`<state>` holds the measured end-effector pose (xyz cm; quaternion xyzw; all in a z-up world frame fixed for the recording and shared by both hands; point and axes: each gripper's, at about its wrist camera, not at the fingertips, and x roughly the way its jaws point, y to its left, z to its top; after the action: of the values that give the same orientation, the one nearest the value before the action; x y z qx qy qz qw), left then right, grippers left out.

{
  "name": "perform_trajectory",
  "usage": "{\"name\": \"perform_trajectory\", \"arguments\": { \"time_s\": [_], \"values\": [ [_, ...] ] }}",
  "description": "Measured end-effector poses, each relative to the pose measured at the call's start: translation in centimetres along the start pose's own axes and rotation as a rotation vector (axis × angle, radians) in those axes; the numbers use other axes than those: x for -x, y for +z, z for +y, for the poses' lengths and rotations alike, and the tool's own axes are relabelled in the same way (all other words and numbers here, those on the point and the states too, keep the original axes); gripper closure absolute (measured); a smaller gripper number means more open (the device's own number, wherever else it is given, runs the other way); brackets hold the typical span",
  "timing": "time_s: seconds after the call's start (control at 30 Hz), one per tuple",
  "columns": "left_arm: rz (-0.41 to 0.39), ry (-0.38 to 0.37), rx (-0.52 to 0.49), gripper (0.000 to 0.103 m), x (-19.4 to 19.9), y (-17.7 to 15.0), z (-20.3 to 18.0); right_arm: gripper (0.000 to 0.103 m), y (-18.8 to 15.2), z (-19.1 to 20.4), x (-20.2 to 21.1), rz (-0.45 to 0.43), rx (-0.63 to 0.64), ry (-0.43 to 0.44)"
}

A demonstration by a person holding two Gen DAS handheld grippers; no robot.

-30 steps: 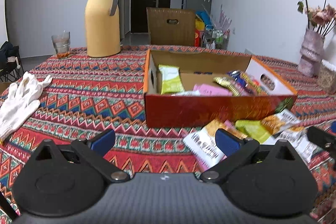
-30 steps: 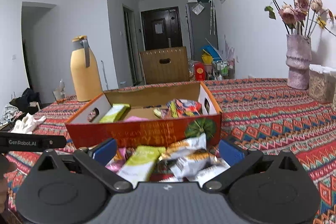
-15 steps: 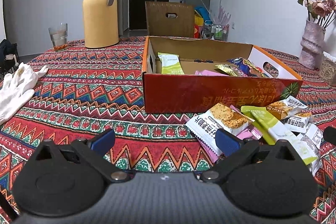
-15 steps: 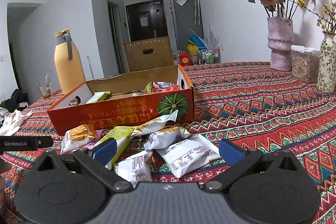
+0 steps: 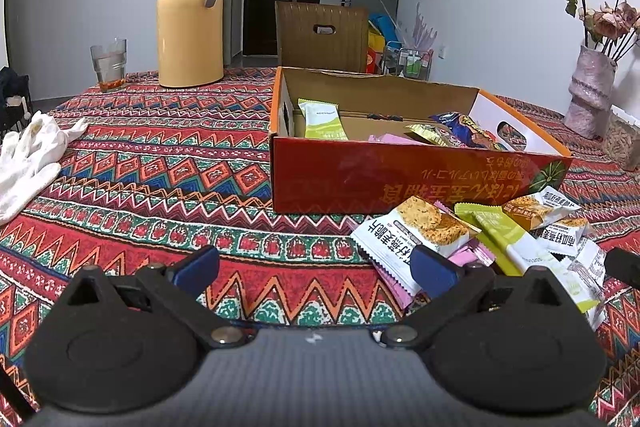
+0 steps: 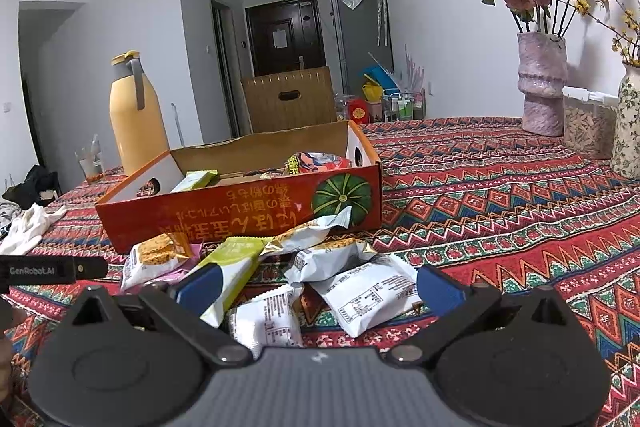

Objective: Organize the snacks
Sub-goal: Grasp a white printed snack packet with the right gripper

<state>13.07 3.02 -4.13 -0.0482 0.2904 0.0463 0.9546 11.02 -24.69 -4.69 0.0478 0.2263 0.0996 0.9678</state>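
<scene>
I held left gripper (image 5: 314,269) wide open, empty, over patterned red tablecloth (image 5: 160,163). Right gripper (image 6: 318,285) gaped, empty, above loose foil snack packets (image 6: 360,291) before orange cardboard box (image 6: 240,205).

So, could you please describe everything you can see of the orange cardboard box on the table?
The orange cardboard box is a shallow open-topped tray with brown inner walls, white end panels with oval handle holes, upside-down yellow lettering and a green pumpkin picture on its front. It sits flat on the patterned tablecloth, holding a few snack packets. More loose packets lie against its front.
</scene>
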Motion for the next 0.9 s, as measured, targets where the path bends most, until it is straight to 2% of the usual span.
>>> {"name": "perform_trajectory", "arguments": {
  "time_s": [0.3, 0.47, 0.63, 0.8, 0.9],
  "values": [
    [-0.004, 0.0, 0.005, 0.0, 0.1, 0.0, 0.0, 0.0, -0.4, -1.1, -0.7, 0.039, 0.013, -0.055],
    [-0.004, -0.003, 0.01, 0.0, 0.1, 0.0, 0.1, 0.0, 0.3, -1.9, -2.4, 0.103, 0.08, -0.082],
    [0.0, -0.004, 0.013, 0.0, 0.1, 0.0, 0.1, 0.0, 0.8, -2.8, -4.8, 0.196, 0.142, -0.068],
    [0.008, 0.0, 0.014, 0.0, -0.1, 0.0, 0.2, 0.0, 1.1, -3.7, -7.5, 0.279, 0.137, -0.028],
    [0.014, 0.0, 0.017, 0.0, -0.2, 0.0, 0.2, 0.0, 1.5, -4.0, -8.4, 0.284, 0.136, -0.019]
  ]
}}
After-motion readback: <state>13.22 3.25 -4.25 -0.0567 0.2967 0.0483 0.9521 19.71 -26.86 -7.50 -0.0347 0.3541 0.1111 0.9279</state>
